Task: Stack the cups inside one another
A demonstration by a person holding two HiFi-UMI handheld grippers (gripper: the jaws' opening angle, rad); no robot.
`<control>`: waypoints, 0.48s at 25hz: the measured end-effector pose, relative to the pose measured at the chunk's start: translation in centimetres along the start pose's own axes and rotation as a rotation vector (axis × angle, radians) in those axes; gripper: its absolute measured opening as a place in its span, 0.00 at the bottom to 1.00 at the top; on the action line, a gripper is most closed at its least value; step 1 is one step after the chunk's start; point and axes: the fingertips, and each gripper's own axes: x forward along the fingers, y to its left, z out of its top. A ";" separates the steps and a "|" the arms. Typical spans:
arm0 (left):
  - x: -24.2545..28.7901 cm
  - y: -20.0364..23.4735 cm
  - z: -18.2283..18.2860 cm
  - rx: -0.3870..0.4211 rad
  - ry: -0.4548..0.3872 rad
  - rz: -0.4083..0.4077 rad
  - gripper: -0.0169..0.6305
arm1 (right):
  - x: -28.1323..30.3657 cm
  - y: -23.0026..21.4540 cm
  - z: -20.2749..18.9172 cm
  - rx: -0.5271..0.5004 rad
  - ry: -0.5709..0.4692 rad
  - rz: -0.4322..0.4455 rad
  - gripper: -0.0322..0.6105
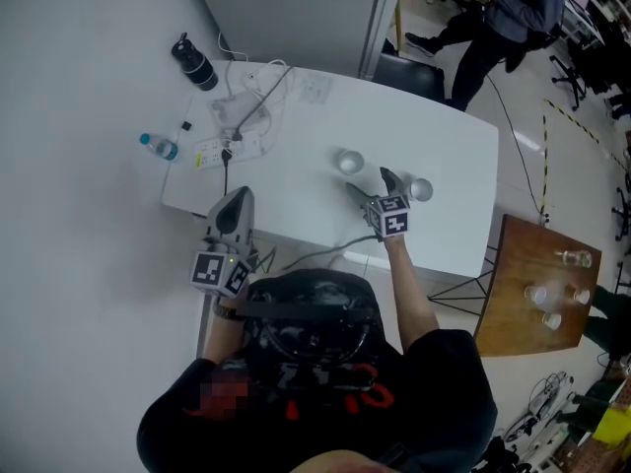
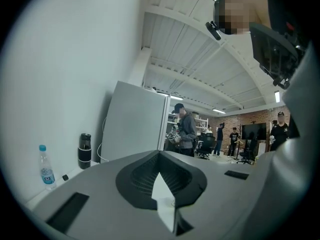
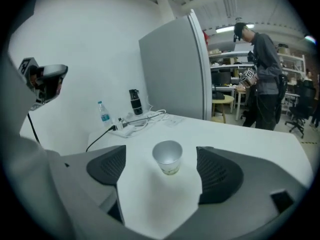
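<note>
1. Nearest us, the left gripper (image 1: 237,200) hangs at the 7 o'clock edge of the tabletop (image 1: 444,136). Its fingers are clenched on nothing, and we judge it idle for this step.
2. Further in, the right gripper (image 1: 368,181) is tipped down toward the tabletop with its fingers released and spread wide.
3. The first cup (image 3: 168,156) stands upright at the gripper's 11 o'clock in the head view. In the right gripper view it sits centred in the gap, ahead of both fingers and touching neither.
4. To grasp it well, we would ease forward until the fingers flank the wall below the rim, then close gently, since a thin cup crushes or tips easily.
5. The second cup (image 1: 421,189) waits upright at the gripper's 3 o'clock, apart from the first, so nothing is stacked yet.
6. Farthest off, at the tabletop's 10 o'clock, a power strip (image 1: 225,148) and its cables lie well clear.
</note>
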 end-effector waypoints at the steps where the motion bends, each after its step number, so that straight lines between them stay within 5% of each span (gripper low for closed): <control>1: 0.0 0.2 0.0 -0.001 0.000 0.004 0.03 | 0.7 -0.3 -0.6 -0.001 0.022 -0.003 0.75; 12: -0.6 2.1 -0.1 0.006 0.004 0.040 0.03 | 4.9 -0.8 -2.9 -0.038 0.150 -0.029 0.82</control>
